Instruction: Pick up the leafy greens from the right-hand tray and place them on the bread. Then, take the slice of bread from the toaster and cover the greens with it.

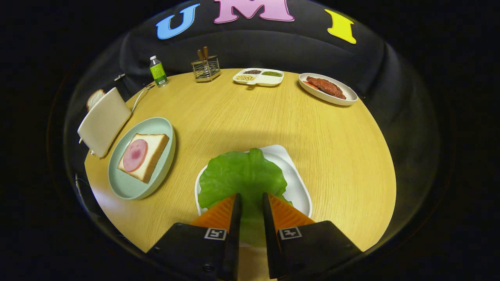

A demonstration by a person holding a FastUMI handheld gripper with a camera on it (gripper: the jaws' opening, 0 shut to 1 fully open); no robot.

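Table (312, 128): toaster (103, 121) holds a slice (95, 98); plate (156, 127) carries bread (150, 154). Tray (299, 183) holds greens (244, 175). Gripper (252, 199) fingers stand parted astride the leaf's near edge, not clamped. Risk: thin leaf may slip or tear on closing.

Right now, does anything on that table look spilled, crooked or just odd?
Nothing spilled or damaged. One small oddity: the lettuce leaf overhangs the near rim of its white tray. The gripper has its fingers narrowly parted over the leaf. The bread with ham lies flat on the green plate.
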